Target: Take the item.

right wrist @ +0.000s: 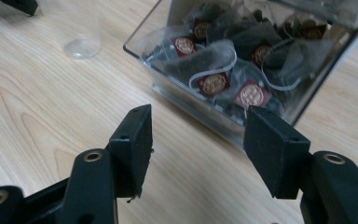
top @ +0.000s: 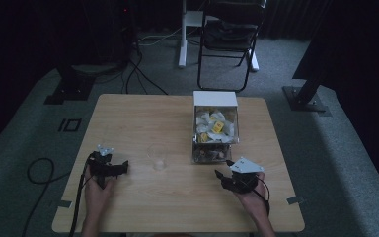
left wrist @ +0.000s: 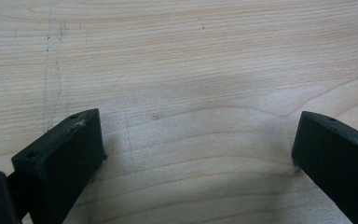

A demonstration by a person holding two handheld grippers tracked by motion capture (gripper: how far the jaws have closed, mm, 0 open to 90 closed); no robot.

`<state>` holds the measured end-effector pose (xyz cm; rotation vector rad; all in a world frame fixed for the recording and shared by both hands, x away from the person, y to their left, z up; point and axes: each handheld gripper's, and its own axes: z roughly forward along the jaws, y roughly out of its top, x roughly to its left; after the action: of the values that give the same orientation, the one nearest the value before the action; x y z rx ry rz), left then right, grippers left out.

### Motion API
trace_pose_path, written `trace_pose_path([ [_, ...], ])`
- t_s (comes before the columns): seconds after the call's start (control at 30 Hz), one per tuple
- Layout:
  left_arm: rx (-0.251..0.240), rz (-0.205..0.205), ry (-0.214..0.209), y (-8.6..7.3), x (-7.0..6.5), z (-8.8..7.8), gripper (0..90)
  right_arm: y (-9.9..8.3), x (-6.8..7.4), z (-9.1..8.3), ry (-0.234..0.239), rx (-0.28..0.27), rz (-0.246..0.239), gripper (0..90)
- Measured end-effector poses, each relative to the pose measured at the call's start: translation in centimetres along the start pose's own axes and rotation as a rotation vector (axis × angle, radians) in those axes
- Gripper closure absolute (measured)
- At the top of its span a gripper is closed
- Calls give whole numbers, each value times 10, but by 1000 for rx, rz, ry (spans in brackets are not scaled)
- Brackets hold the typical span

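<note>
A clear box [top: 215,126] with a white lid stands right of the table's centre, full of white and yellow sachets. Its open lower tray [right wrist: 177,100] holds dark tea bags [right wrist: 213,83] with round gold-and-red tags. A clear plastic cup [top: 157,159] stands just left of the box and also appears in the right gripper view [right wrist: 80,35]. My right gripper [top: 223,168] hovers near the tray's front, open [right wrist: 198,140], with only bare wood between its jaws. My left gripper [top: 123,167] rests left of the cup, open [left wrist: 198,140] over bare tabletop.
The wooden table [top: 143,121] ends close behind both hands at its near edge. A folding chair [top: 229,34] and a white stand leg [top: 182,34] are on the floor beyond the far edge. Cables [top: 39,170] lie on the carpet at left.
</note>
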<state>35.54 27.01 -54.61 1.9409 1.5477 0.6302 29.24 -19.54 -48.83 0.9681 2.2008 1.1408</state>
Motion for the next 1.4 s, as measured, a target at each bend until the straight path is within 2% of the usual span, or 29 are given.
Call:
trace_pose_path([
  [0.27, 0, 0, 0, 0, 0, 0, 28, 12, 3, 14, 18, -2, -26, 396],
  [0.57, 0, 0, 0, 0, 0, 0, 28, 18, 4, 28, 30, 6, -24, 387],
  [0.7, 0, 0, 0, 0, 0, 0, 28, 19, 5, 35, 50, 28, -28, 385],
  [0.93, 0, 0, 0, 0, 0, 0, 28, 19, 4, 34, 55, 40, -17, 403],
  [1.4, 0, 0, 0, 0, 0, 0, 28, 17, 9, 21, 91, 41, -32, 470],
])
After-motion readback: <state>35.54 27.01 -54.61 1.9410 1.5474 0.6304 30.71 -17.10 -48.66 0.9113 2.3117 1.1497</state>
